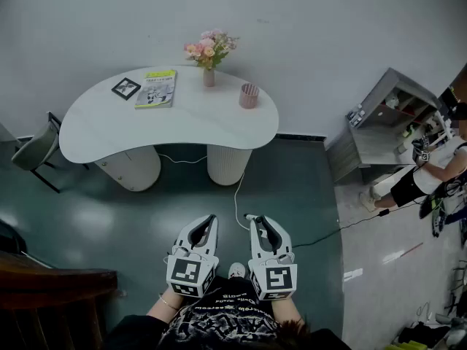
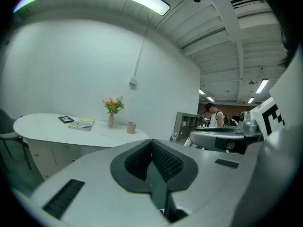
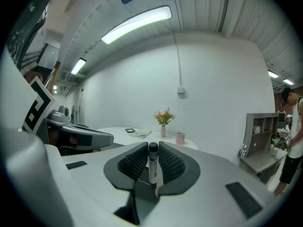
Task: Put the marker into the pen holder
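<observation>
Both pairs of tongs are held low and close to the person's body, side by side over the dark green floor, well short of the white tabletop. The left tongs are closed, their ribbed pads pressed together with nothing between them. The right tongs are clamped on the marker, a white-barrelled pen with a black end that stands up between the pads and points away toward the far wall.

The pen holder, a small pink ribbed cup, stands on the right part of the tabletop near its far edge, well apart from the marker. To its left, a vase of flowers sits against the wall, and farther left lie a yellow-green booklet and a small dark framed picture. A grey shelf unit stands off to the right.
</observation>
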{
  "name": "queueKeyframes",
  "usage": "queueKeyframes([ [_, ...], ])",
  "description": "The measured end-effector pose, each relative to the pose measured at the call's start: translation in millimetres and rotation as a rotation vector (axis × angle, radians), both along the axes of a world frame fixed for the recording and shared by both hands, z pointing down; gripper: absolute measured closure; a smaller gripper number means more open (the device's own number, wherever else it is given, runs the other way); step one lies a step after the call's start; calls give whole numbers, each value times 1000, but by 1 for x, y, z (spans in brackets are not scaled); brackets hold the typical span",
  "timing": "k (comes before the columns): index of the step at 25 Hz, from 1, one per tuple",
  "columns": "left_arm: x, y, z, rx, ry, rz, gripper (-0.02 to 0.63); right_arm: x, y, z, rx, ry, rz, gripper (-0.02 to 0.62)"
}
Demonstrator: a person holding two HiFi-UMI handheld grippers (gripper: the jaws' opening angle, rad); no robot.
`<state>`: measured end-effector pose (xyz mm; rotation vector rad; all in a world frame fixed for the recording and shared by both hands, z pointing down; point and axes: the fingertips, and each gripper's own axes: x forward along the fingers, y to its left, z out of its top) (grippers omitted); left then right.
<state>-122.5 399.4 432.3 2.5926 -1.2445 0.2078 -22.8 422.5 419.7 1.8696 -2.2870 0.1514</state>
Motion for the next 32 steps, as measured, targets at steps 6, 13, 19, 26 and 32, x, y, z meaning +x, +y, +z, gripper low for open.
queueKeyframes([
  [6,-14,-8,5,-17,5,8,583,-8,-8,4,-8,-42,20,503],
  [13,-27,-15,13,-19,13,47,583,-28,-20,7,-7,-48,6,503],
  [19,-31,-6,33,-48,-14,73,583,-16,-22,5,16,-138,63,503],
  [26,-28,-20,32,-14,-33,65,583,0,-46,11,40,-121,58,503],
  [32,-25,-58,26,-15,-49,-23,583,22,-94,18,37,-46,15,503],
])
